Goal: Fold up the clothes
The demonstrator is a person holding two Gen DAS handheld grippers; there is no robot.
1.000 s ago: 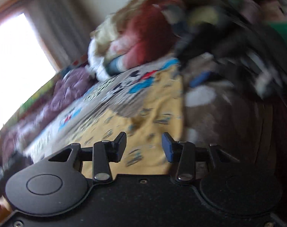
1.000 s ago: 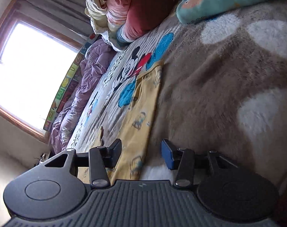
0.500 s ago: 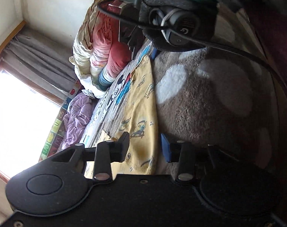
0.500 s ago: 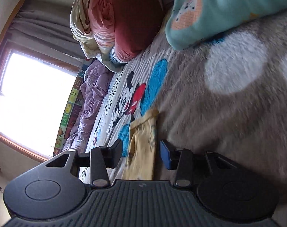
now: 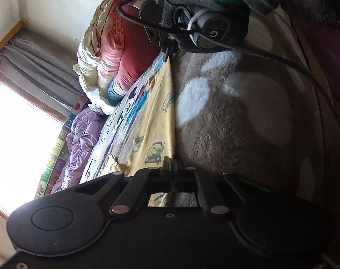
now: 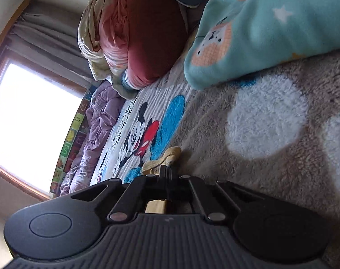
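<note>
A yellow garment (image 5: pixel 155 121) with small cartoon prints lies flat on the bed along the edge of a brown fleece blanket (image 5: pixel 237 121). My left gripper (image 5: pixel 171 164) is shut on its near edge. The right gripper (image 5: pixel 167 52) shows at the far end of the garment in the left wrist view, pinching that end. In the right wrist view my right gripper (image 6: pixel 168 172) is shut on a bunched yellow corner (image 6: pixel 167 157) of the garment, next to the brown blanket (image 6: pixel 248 148).
A Mickey Mouse sheet (image 6: pixel 138 136) lies beneath. A teal fleece with animal prints (image 6: pixel 259 29) lies ahead of the right gripper. Piled red and cream bedding (image 6: pixel 134 38) and a purple quilt (image 6: pixel 98 132) sit by the bright window (image 6: pixel 28 109).
Both grippers were open half a second ago; both have now closed on the yellow garment, the left on its near edge, the right on its far corner.
</note>
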